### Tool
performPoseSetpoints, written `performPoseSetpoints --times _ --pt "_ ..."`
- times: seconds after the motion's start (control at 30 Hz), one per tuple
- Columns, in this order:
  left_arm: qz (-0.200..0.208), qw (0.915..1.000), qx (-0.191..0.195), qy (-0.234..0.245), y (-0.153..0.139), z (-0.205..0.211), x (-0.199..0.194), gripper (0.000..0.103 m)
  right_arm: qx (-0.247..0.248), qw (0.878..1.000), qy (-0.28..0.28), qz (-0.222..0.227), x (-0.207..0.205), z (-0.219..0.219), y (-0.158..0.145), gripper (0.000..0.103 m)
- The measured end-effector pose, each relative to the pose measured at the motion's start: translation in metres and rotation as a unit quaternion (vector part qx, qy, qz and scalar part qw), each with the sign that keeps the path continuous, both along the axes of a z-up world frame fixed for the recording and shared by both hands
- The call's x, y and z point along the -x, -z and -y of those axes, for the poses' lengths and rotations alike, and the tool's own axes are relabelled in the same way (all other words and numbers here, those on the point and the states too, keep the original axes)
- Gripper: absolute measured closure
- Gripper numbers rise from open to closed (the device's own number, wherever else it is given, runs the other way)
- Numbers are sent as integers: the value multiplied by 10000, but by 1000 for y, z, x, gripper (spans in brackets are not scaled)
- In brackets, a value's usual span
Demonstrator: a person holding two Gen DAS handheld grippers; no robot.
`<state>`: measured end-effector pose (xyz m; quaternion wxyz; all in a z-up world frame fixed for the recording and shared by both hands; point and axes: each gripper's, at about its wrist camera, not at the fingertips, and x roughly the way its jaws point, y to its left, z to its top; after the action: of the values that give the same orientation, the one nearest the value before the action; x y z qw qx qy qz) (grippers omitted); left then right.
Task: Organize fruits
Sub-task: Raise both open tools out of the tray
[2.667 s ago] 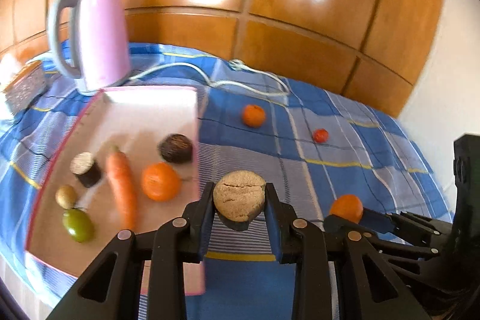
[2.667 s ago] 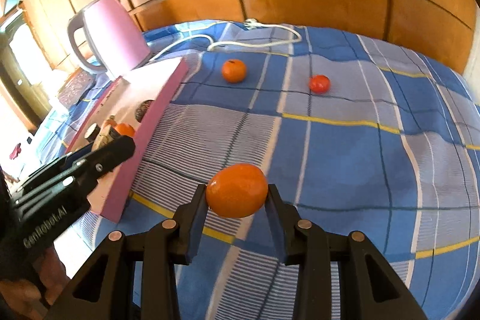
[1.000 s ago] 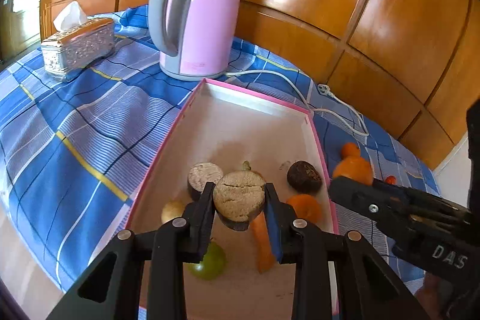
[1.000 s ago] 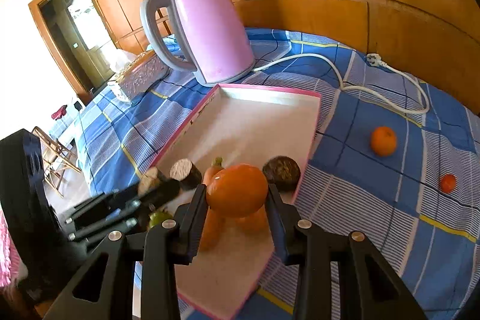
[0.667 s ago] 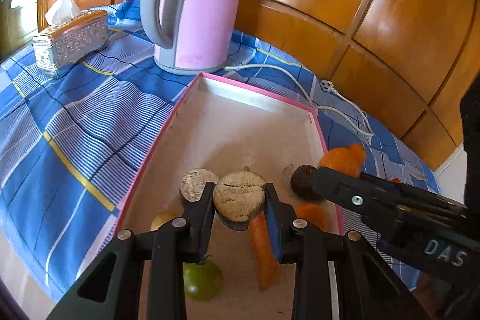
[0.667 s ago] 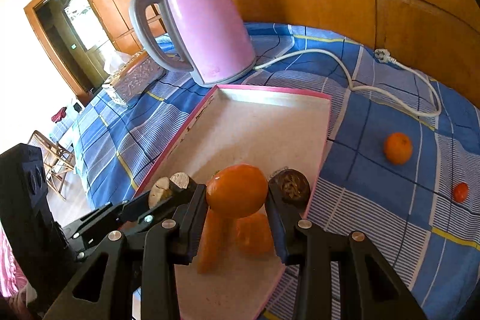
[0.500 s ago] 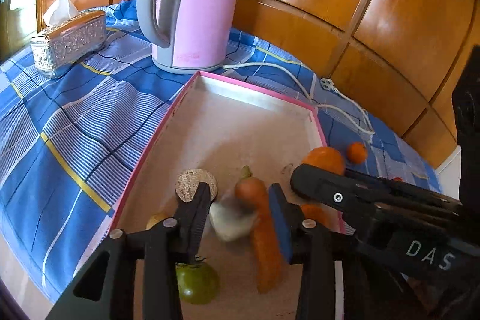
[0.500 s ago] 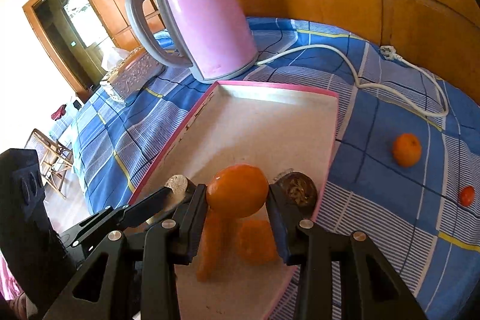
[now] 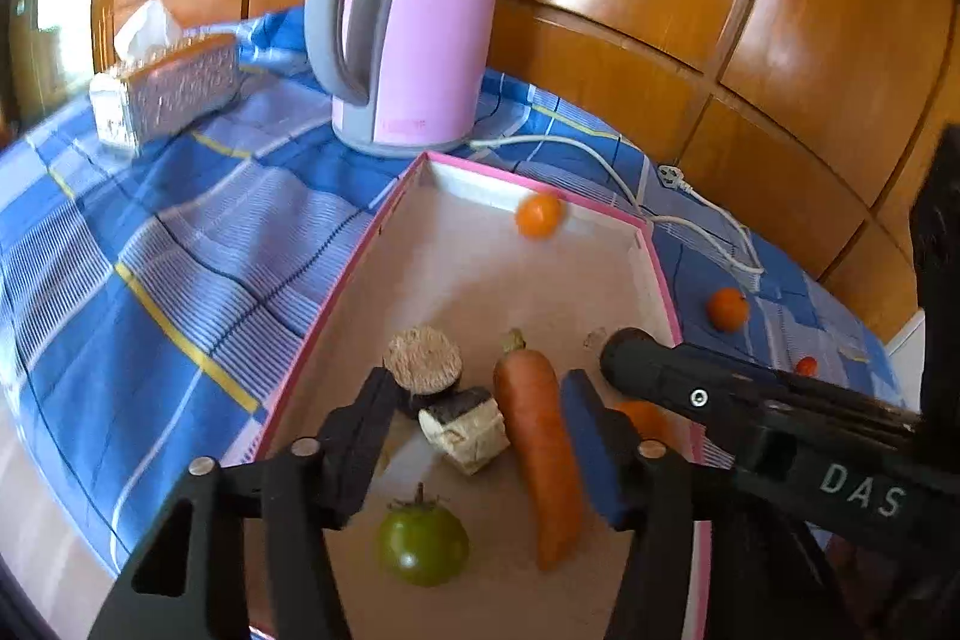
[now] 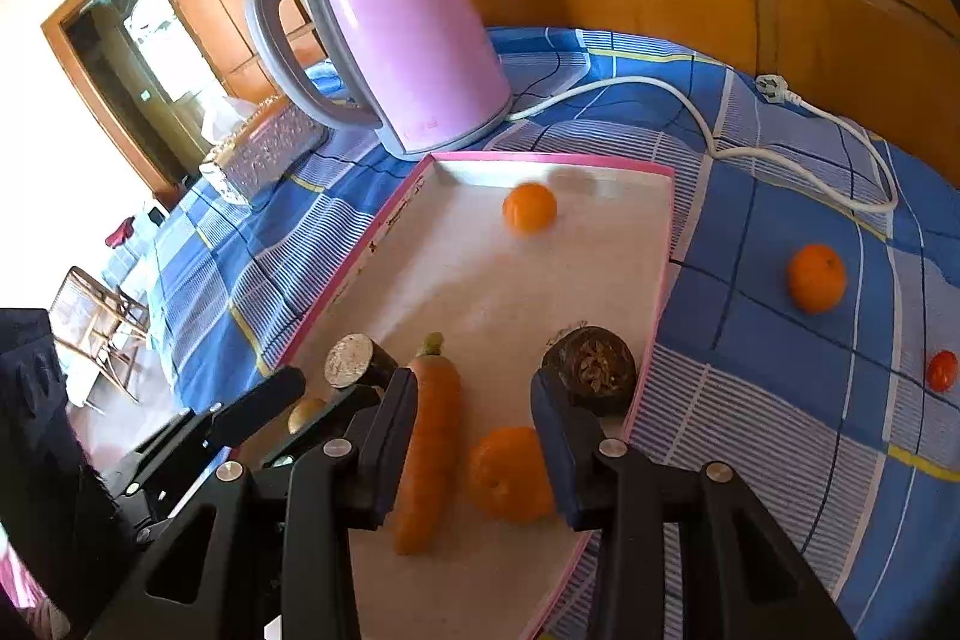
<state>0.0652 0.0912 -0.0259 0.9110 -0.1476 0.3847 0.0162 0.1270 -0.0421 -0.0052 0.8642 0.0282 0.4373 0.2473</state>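
Both grippers hang over the near end of the pink-rimmed tray. My left gripper is open; the pale cut piece lies on the tray floor between its fingers, beside a round cut piece, a carrot and a green tomato. My right gripper is open and empty. A blurred orange sits near the tray's far wall. The carrot, another orange and a dark round fruit lie under the right gripper.
A pink kettle with a white cord stands behind the tray. A tissue box is at the far left. An orange and a small red fruit lie on the blue checked cloth to the right.
Both grippers opened. The left one dropped the pale cut piece onto the tray. The right one released its orange, which now lies blurred at the tray's far end.
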Motion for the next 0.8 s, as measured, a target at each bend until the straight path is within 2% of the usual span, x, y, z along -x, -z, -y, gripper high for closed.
performPoseSetpoints --times 0.33,0.6,0.8 --pt "135 9998 -132 -109 -11 1 17 44 -188 9995 265 59 20 15 -10 62" --pt "245 9995 -151 -160 -22 1 31 44 -155 9989 453 -17 37 28 -6 62" --pt "278 9993 -246 -108 -26 7 40 44 -69 9979 635 95 49 40 -9 62"
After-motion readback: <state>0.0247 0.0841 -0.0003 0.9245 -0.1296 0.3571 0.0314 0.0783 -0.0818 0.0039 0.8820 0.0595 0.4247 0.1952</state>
